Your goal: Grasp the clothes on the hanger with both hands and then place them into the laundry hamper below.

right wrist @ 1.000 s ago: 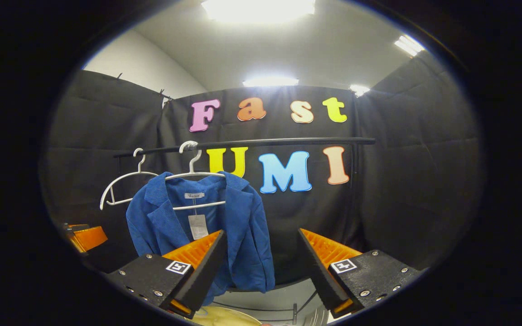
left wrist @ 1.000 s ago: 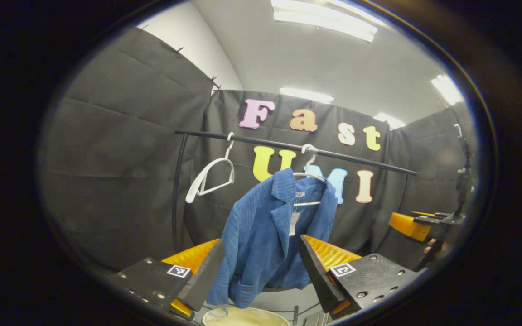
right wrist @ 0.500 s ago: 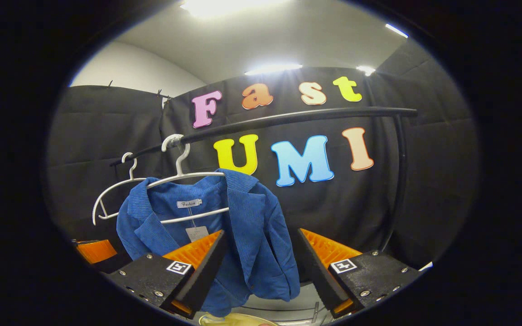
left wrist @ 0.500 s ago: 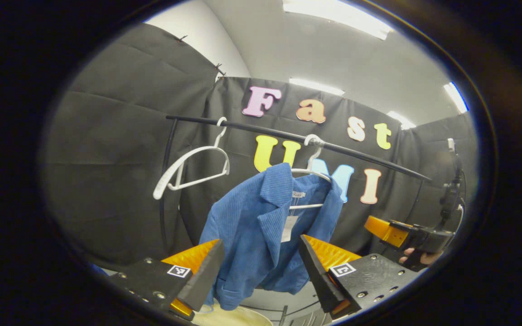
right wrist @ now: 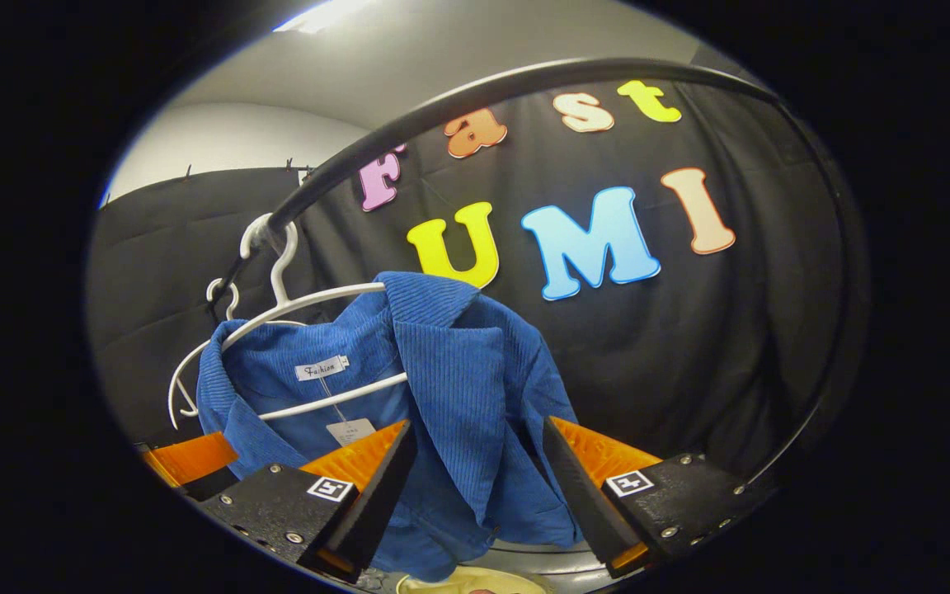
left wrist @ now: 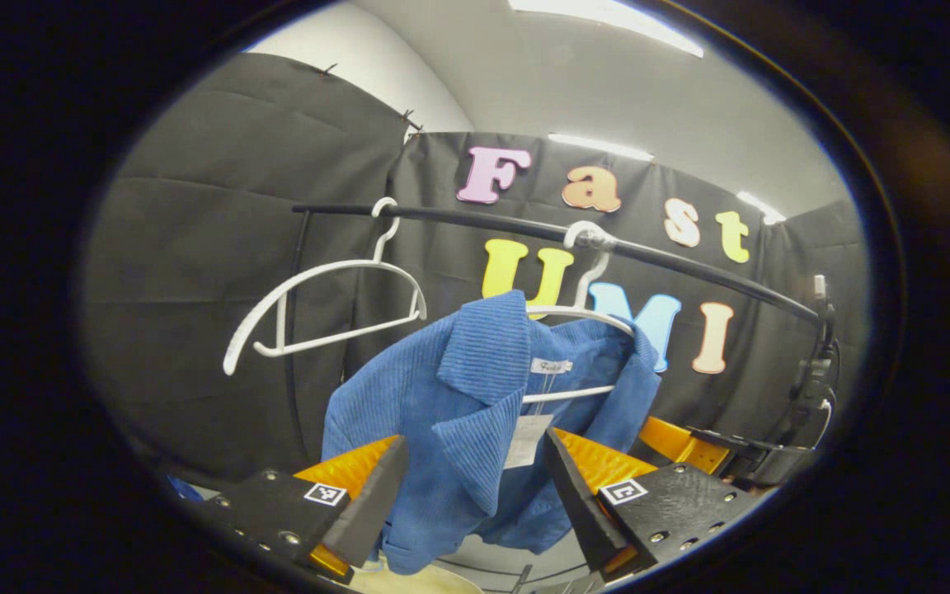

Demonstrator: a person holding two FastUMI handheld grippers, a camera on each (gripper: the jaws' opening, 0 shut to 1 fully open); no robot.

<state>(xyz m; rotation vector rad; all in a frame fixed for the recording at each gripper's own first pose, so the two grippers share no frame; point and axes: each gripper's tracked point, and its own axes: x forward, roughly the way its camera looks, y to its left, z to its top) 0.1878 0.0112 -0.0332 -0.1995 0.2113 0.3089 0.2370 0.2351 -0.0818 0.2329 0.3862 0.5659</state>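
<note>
With both sets of fingers apart, I frame the blue corduroy jacket [left wrist: 458,429] at twelve o'clock; the left gripper [left wrist: 465,495] and right gripper [right wrist: 472,487] must next advance and clamp.

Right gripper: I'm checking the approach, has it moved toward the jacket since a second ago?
Yes. In the right gripper view the rail and jacket loom larger and the rail sits higher, so the right gripper has advanced, jaws open.
</note>
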